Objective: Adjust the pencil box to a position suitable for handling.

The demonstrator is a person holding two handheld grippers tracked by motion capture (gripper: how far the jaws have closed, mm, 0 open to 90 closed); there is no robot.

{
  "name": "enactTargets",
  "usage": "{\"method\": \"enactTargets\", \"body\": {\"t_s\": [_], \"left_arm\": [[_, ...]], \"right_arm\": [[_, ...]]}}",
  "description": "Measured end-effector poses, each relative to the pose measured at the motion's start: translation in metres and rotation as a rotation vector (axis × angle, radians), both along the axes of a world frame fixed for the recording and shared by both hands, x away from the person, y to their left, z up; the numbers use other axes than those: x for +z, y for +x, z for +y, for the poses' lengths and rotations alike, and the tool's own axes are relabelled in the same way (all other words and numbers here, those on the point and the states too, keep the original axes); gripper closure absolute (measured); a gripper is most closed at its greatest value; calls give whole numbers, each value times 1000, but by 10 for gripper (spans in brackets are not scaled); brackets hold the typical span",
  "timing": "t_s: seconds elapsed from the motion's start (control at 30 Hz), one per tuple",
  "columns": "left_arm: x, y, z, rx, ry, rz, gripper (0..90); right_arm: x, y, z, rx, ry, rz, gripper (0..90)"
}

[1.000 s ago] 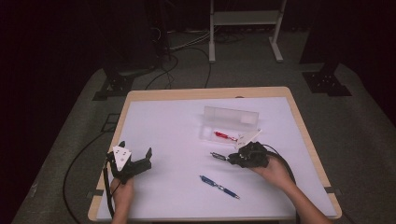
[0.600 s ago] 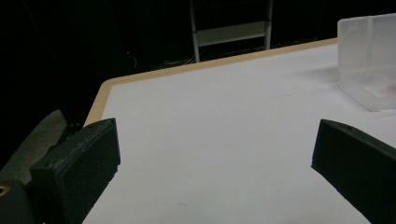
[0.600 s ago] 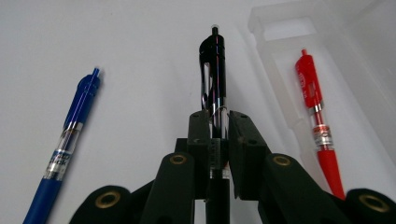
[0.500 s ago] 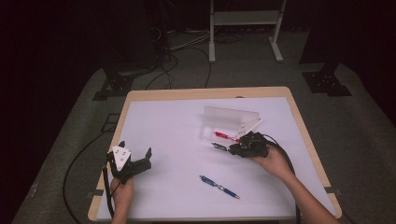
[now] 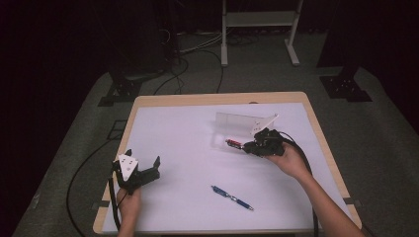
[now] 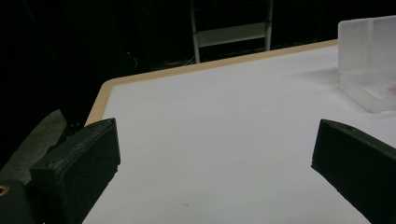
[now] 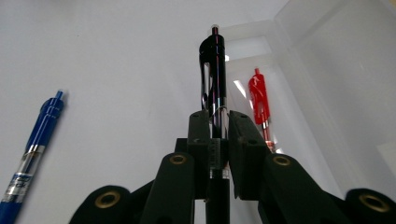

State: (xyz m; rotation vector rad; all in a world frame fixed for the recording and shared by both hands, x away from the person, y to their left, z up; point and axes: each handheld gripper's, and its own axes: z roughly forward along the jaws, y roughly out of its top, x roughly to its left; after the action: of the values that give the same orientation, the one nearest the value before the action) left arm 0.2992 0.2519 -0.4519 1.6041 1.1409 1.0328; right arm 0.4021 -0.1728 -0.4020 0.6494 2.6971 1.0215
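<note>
My right gripper (image 7: pixel 218 121) is shut on a black pen (image 7: pixel 214 74), which sticks out past the jaws toward a clear plastic box (image 7: pixel 327 70). A red pen (image 7: pixel 259 100) lies inside that box. In the high view the right gripper (image 5: pixel 252 146) hovers at the box's (image 5: pixel 242 123) near edge, beside the red pen (image 5: pixel 233 143). A blue pen (image 5: pixel 232 197) lies on the white table surface nearer the person; it is the blue pen (image 7: pixel 35 144) at the left of the right gripper view. My left gripper (image 5: pixel 143 157) rests at the front left, open (image 6: pixel 215 172) with nothing between its jaws.
The white mat covers a wood-edged table (image 5: pixel 217 98). The clear box (image 6: pixel 369 60) stands at the far right of the left gripper view. Cables and stand legs lie on the dark floor beyond the table.
The right gripper has carried the black pen away from the person and slightly up, to the box's edge. The left gripper has stayed put.
</note>
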Motion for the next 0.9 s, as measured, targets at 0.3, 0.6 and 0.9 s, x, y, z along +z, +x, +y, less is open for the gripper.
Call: {"method": "enactTargets", "body": {"t_s": [0.3, 0.6, 0.9], "left_arm": [[0, 0, 0, 0, -1, 0, 4], [0, 0, 1, 1, -3, -5, 3], [0, 0, 1, 1, -4, -6, 3]], "right_arm": [[5, 16, -3, -23, 4, 9, 789], [3, 28, -1, -19, 0, -9, 788], [-5, 41, -2, -23, -22, -8, 789]]}}
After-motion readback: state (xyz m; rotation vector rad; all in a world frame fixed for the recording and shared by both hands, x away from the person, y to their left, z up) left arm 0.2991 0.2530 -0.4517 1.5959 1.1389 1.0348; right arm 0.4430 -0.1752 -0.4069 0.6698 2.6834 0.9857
